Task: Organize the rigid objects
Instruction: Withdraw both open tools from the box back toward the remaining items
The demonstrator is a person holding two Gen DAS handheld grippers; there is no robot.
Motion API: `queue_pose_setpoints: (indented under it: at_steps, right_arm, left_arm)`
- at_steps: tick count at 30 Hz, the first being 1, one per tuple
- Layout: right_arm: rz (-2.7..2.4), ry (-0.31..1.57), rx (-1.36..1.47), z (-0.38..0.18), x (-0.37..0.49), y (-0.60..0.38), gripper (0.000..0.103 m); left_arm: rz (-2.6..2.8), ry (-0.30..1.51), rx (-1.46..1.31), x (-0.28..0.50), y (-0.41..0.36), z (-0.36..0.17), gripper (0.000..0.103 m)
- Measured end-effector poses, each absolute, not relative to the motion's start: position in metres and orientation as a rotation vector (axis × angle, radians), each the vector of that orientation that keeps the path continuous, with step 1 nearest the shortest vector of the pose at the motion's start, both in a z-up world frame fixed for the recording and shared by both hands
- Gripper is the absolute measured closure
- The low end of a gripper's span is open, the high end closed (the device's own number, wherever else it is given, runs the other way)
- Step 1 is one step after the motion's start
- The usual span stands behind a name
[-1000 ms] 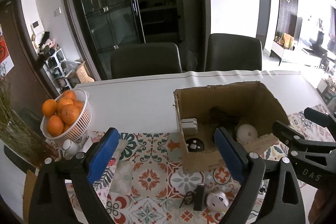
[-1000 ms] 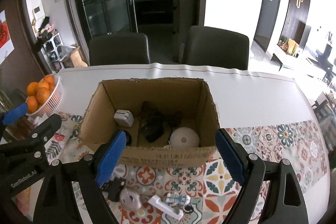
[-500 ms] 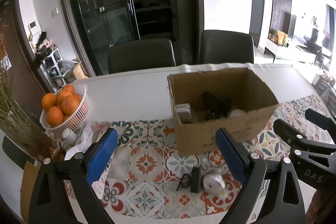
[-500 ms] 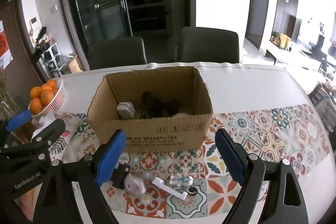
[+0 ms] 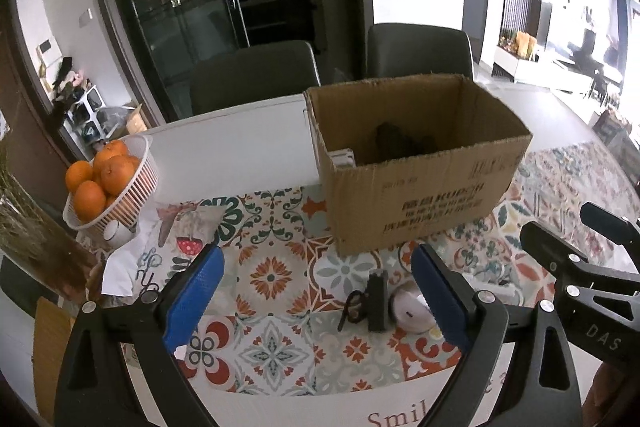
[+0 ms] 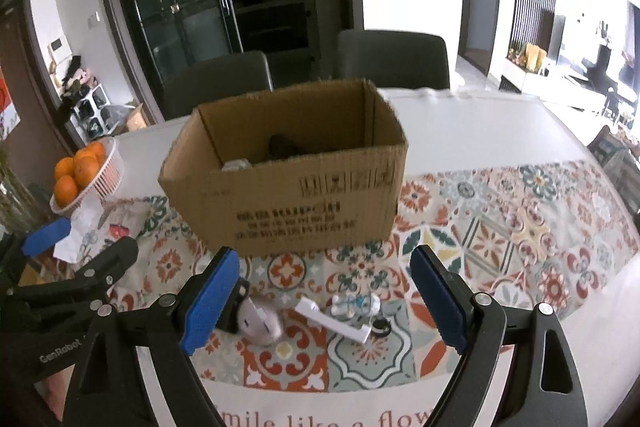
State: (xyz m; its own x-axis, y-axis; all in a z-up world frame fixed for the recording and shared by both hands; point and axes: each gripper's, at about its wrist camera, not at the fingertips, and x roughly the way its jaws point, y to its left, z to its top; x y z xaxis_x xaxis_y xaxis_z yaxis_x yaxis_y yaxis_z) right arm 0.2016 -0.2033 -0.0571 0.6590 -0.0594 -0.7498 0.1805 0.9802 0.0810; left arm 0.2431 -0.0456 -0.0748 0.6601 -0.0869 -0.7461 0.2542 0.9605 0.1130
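over the patterned mat, both tongs (image 5: 316,291) (image 6: 324,297) lower, cardboard box (image 6: 288,183) now farther

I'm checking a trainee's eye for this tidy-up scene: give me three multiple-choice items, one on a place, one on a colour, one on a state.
1. Where do the loose small items lie?
A. on the patterned cloth in front of the cardboard box
B. in the basket
C. on a chair

2. What colour are the gripper pads?
A. red
B. blue
C. green

3. How is the right gripper?
A. shut on the box
B. holding an orange
C. open, empty

Answers: 1 A, they sit on the cloth nearer than the box; 2 B, both pads show blue; 3 C, nothing touches the spread pads.
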Motion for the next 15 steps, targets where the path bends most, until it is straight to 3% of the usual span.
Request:
queue_pose_setpoints:
  at_steps: [15]
  right_arm:
    - [-0.203, 0.868, 0.241, -0.107, 0.193, -0.198, 0.015]
  left_arm:
    - [-0.235, 0.858, 0.286, 0.248, -0.041, -0.118, 0.007]
